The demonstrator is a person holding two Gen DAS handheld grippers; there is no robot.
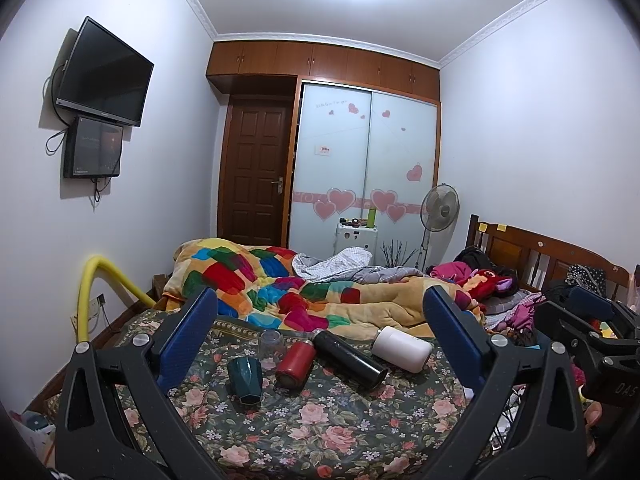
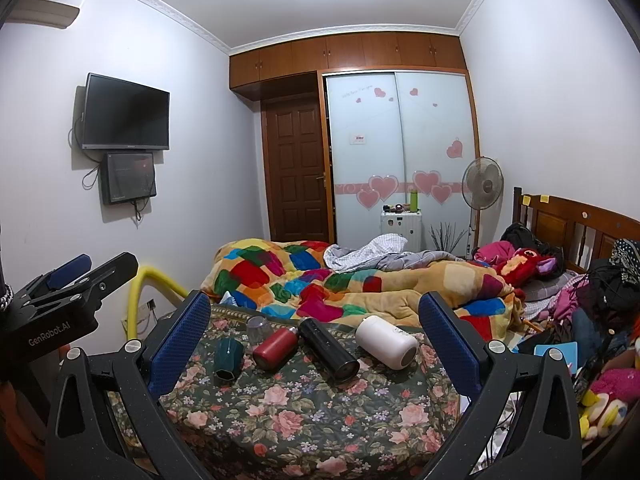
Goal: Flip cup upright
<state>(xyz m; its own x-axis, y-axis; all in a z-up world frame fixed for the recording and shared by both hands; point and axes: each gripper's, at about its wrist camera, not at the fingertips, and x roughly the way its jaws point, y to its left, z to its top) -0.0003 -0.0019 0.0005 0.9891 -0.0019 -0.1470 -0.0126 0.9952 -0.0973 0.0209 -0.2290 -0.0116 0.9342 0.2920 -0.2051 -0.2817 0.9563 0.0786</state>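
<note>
Several cups and flasks lie on a floral cloth (image 1: 320, 420) on the bed. A dark green faceted cup (image 1: 245, 380) stands mouth down at the left, also in the right wrist view (image 2: 227, 361). Behind it is a clear glass (image 1: 271, 344). A red flask (image 1: 295, 363), a black flask (image 1: 349, 358) and a white cup (image 1: 402, 348) lie on their sides. My left gripper (image 1: 320, 320) is open and empty, short of them. My right gripper (image 2: 314, 320) is open and empty, also short of them.
A multicoloured quilt (image 1: 280, 280) is heaped behind the cups. Clothes and plush toys (image 2: 580, 300) pile up at the right by the wooden headboard (image 1: 540, 252). A yellow tube (image 1: 92, 292) curves at the left wall. Each gripper shows in the other's view at the side.
</note>
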